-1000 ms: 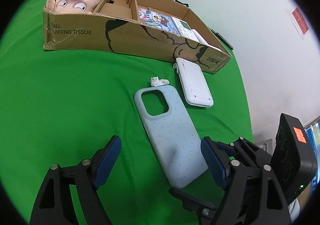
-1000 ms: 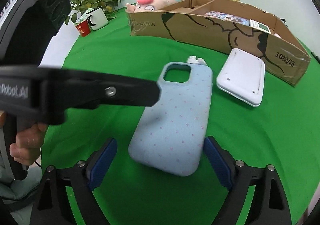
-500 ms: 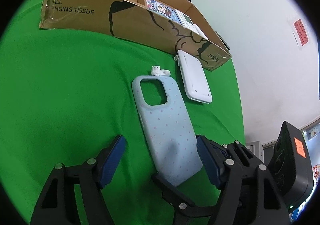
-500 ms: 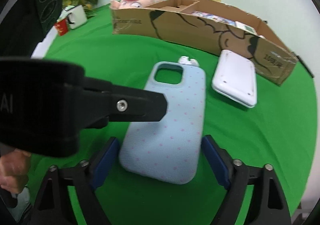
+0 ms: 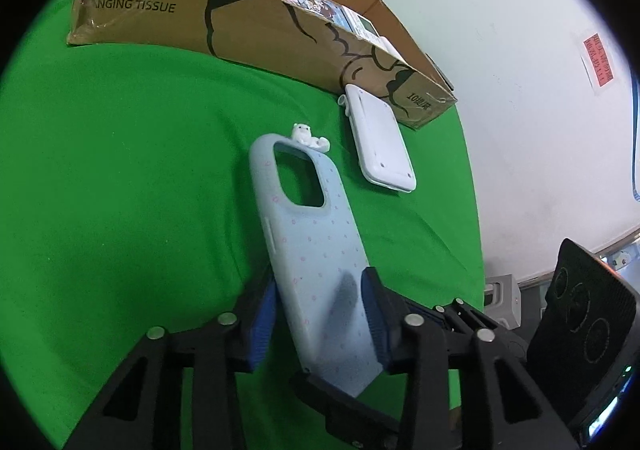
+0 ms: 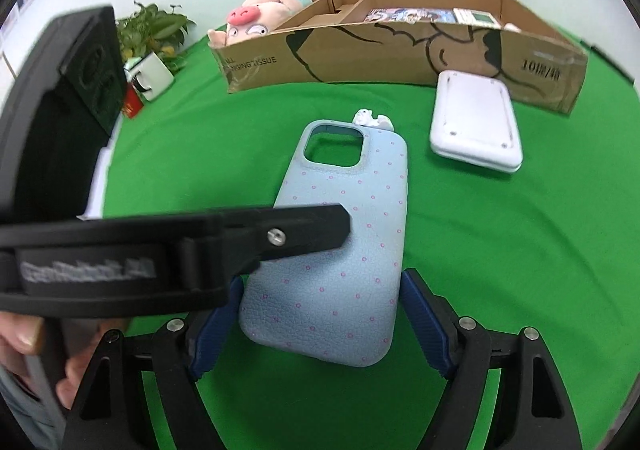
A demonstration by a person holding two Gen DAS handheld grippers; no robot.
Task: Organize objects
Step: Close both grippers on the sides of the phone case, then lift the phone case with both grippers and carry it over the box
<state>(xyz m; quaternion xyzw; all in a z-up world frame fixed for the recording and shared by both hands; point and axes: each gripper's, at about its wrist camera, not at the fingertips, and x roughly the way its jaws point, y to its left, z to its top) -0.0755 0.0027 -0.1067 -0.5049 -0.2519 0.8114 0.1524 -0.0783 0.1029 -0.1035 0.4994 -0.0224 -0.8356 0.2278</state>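
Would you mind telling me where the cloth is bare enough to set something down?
Bare green cloth lies left of the phone case, below the box. Crowded: the strip between case, white device and box.

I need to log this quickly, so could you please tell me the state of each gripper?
Left gripper: jaws closing on the phone case, pads at its edges.
Right gripper: open, jaws straddling the case without touching.
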